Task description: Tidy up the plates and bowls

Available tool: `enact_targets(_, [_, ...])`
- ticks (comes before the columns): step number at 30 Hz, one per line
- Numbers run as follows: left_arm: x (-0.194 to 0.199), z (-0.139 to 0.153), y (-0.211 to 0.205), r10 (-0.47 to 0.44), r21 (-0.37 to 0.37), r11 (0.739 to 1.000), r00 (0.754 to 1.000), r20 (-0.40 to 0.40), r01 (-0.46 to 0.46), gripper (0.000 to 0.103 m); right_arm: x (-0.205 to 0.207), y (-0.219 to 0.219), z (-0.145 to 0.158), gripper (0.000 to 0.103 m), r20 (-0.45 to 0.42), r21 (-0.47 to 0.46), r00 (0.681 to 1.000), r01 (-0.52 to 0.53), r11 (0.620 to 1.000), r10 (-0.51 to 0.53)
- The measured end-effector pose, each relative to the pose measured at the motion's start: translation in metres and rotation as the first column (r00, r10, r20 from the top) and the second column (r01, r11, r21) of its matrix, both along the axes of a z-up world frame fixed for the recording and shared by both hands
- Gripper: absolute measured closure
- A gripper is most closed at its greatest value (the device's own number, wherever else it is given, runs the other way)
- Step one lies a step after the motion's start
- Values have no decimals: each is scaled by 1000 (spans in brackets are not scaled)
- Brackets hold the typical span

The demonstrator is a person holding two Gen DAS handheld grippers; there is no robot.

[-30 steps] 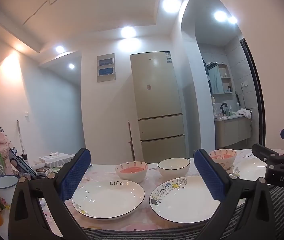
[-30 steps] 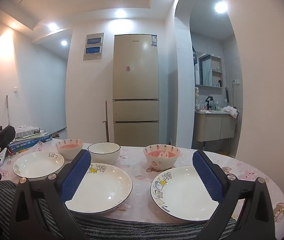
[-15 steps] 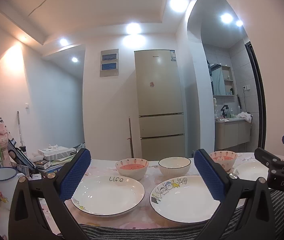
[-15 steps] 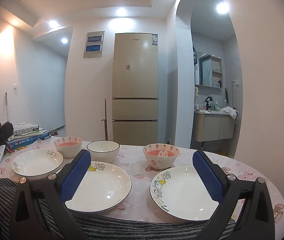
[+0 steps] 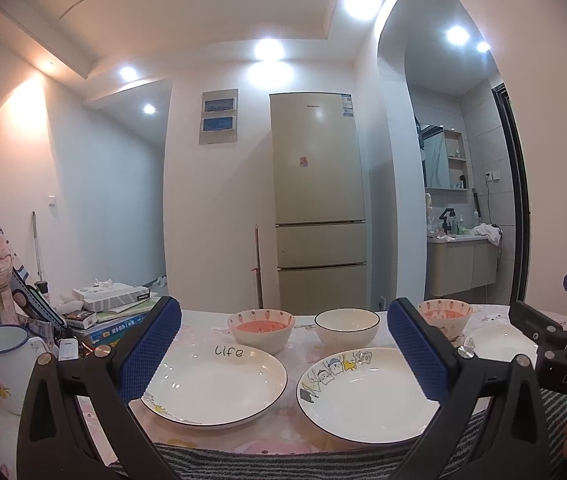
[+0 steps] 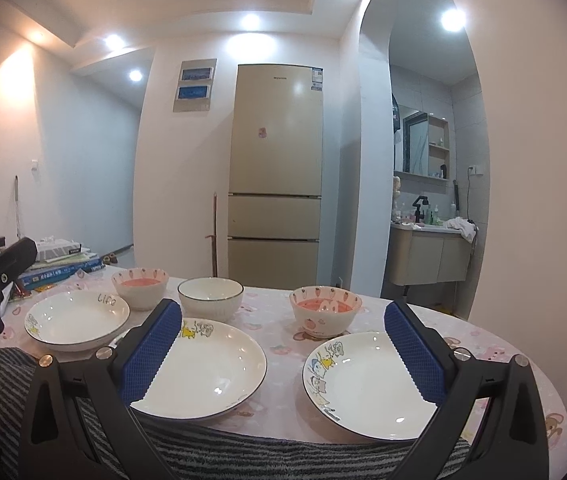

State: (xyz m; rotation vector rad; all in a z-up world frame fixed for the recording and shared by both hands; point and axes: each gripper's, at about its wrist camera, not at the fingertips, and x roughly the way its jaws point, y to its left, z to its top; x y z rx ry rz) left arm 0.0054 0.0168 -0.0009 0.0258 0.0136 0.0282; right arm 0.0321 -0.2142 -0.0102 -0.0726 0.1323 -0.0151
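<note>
I am working at a pink printed table [image 6: 495, 344] in a lit room, a striped cloth [image 6: 211, 450] along its near edge; my left gripper [image 5: 283, 354] and right gripper [image 6: 282, 350] both hang short of that edge, jaws spread wide, holding nothing. Nearest ahead lie three plates in a row: the "Life" plate [image 5: 219, 384] before the left gripper, the middle cartoon plate [image 6: 207, 364] between the two, the right cartoon plate [image 6: 367, 384] before the right gripper, which I judge nearer to it. Behind stand three bowls: two red-filled bowls [image 6: 140, 289] [image 6: 325, 311] and one plain white bowl [image 6: 210, 297], each apart from its neighbours. Beyond the table stands a fridge [image 6: 277, 172].
</note>
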Motion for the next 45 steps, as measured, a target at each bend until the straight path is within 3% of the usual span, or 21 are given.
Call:
enact_targets(21, [6, -2, 2, 19, 4, 1000, 999, -36, -19, 0, -2, 1, 3, 0, -17, -17, 999, 29, 999, -29])
enact_targets(45, [0, -2, 7, 2, -9, 1000, 1000, -12, -2, 0, -3, 0, 4, 0, -15, -14, 999, 40, 999, -40])
